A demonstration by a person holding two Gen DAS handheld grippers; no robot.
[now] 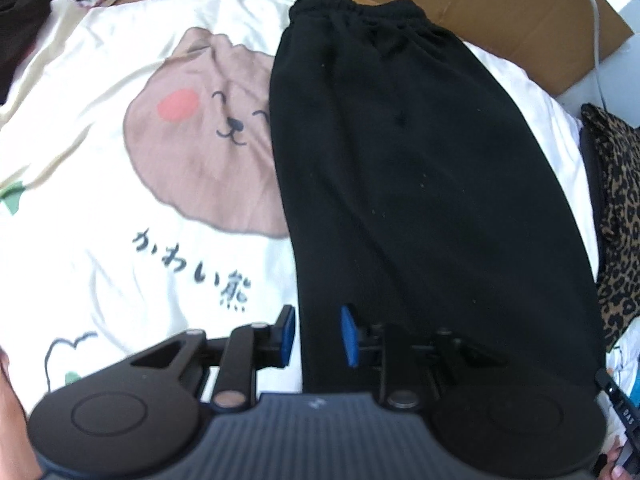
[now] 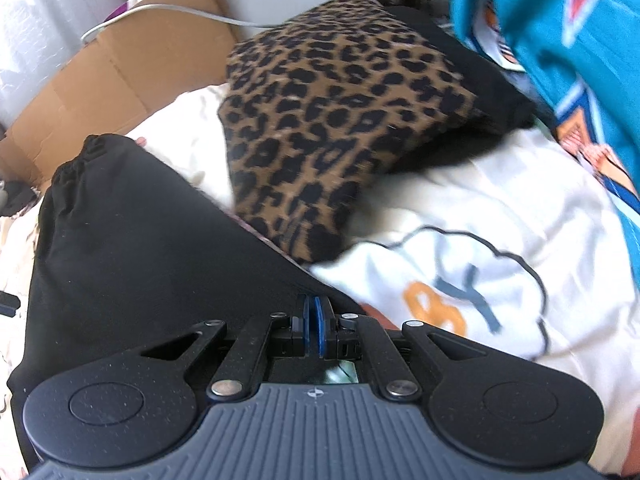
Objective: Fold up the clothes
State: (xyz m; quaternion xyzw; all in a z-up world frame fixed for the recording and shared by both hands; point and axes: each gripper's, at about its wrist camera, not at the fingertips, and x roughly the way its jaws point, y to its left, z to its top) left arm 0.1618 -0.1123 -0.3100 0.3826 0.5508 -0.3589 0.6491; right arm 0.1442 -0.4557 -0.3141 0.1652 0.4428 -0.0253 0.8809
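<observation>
Black sweatpants (image 1: 400,168) lie lengthwise on the bed, elastic waistband at the far end. My left gripper (image 1: 318,334) hovers open over their near left edge, one blue pad (image 1: 289,330) above the sheet and the other (image 1: 349,336) above the black cloth. In the right wrist view the same sweatpants (image 2: 132,240) fill the left side. My right gripper (image 2: 312,326) is shut, blue pads pressed together right at the pants' right edge, where the fabric runs into the tips.
The cream bedsheet (image 1: 100,160) carries a brown bear print. A leopard-print garment (image 2: 320,120) lies just right of the pants, with a teal printed cloth (image 2: 560,40) beyond it. Cardboard (image 1: 500,8) and a white cable (image 2: 168,10) line the far side.
</observation>
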